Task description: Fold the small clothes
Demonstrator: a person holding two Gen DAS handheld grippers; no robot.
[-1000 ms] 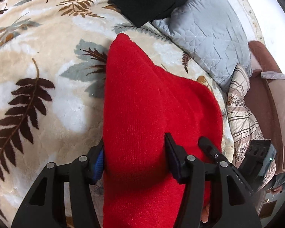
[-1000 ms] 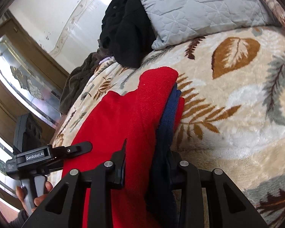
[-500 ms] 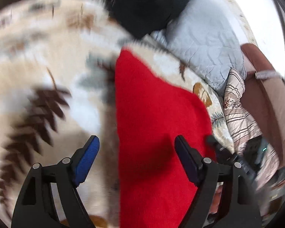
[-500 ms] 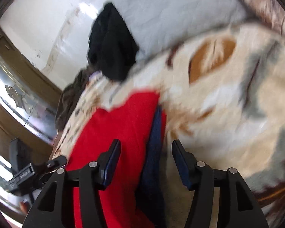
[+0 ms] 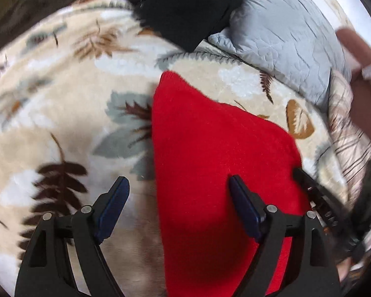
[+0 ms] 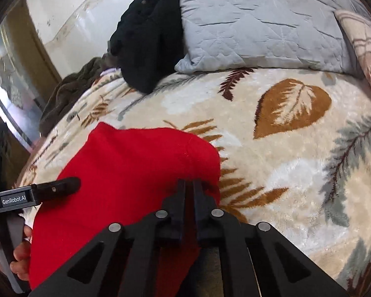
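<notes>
A folded red knit garment [image 5: 210,148] lies flat on the leaf-print blanket [image 5: 61,86]. My left gripper [image 5: 178,180] hovers over the garment's left edge with its jaws opening; the blue pads [image 5: 116,198] stand well apart and press on nothing. In the right wrist view the same red garment [image 6: 136,168] fills the lower left. My right gripper [image 6: 189,182] is shut, its tips together over the garment's right edge. I cannot tell whether any fabric is pinched between them. The left gripper's finger [image 6: 61,185] reaches in over the garment's left side.
A black garment [image 6: 148,44] and a grey quilted pillow [image 6: 259,24] lie at the far end of the bed. Dark brown cloth [image 6: 69,91] is bunched at the far left. A striped pillow [image 5: 346,136] lies on the right. A hand [image 6: 22,252] holds the left gripper.
Both grippers let go of the red garment, which now lies flat. The left jaws spread wide. The right jaws opened and then snapped shut. The navy layer no longer shows.
</notes>
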